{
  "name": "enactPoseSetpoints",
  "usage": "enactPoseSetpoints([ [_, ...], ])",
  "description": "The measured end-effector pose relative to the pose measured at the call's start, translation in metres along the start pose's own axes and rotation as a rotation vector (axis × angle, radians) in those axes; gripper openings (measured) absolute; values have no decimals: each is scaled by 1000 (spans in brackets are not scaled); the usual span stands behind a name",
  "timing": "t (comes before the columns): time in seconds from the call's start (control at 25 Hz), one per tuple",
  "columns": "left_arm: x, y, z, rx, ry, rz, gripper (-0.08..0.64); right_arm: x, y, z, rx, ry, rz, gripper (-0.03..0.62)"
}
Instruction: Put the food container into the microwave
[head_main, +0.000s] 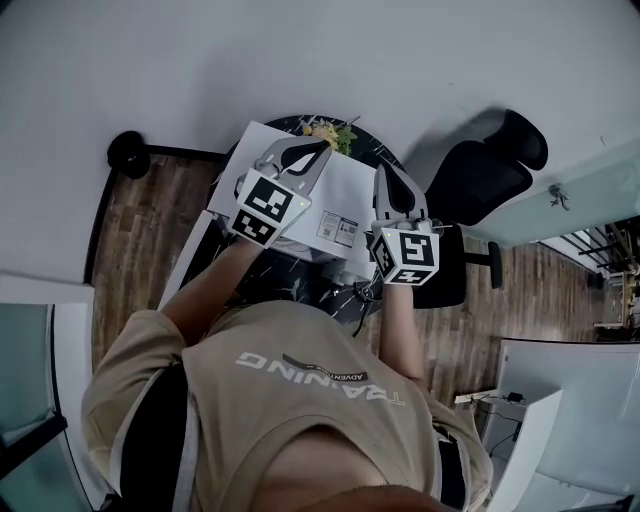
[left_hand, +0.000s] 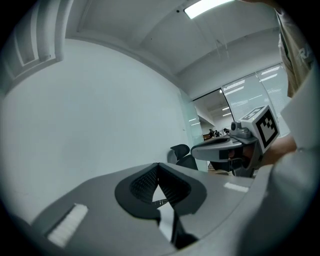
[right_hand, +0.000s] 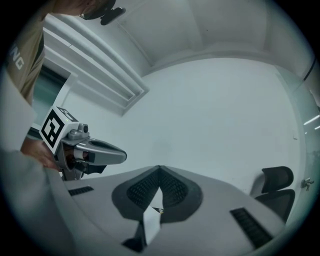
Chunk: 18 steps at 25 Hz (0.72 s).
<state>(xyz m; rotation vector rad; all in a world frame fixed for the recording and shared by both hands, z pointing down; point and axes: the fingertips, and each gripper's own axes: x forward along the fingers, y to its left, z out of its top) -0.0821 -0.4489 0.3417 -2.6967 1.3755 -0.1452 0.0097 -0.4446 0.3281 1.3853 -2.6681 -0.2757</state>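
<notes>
Dark marble table (head_main: 300, 285) carried a white microwave (head_main: 335, 195) beneath both grippers. The left gripper (head_main: 318, 150) and right gripper (head_main: 384, 172) were pinched closed, empty. What looked like the food container (head_main: 330, 132) sat just beyond their tips, outside the microwave. Gripping it would probably require parted jaws.

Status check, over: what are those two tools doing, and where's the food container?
Left tool shut, empty. Right tool shut, empty. Both over white box on table. Food container not in sight. Nothing seen blocking.
</notes>
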Motion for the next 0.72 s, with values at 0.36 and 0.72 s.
enactPoseSetpoints([
  [0.36, 15, 15, -24, -48, 11, -29, 9, 39, 1, -19, 22, 52, 5, 9],
  [0.72, 22, 33, -43, -83, 22, -44, 9, 64, 10, -32, 26, 93, 9, 9],
])
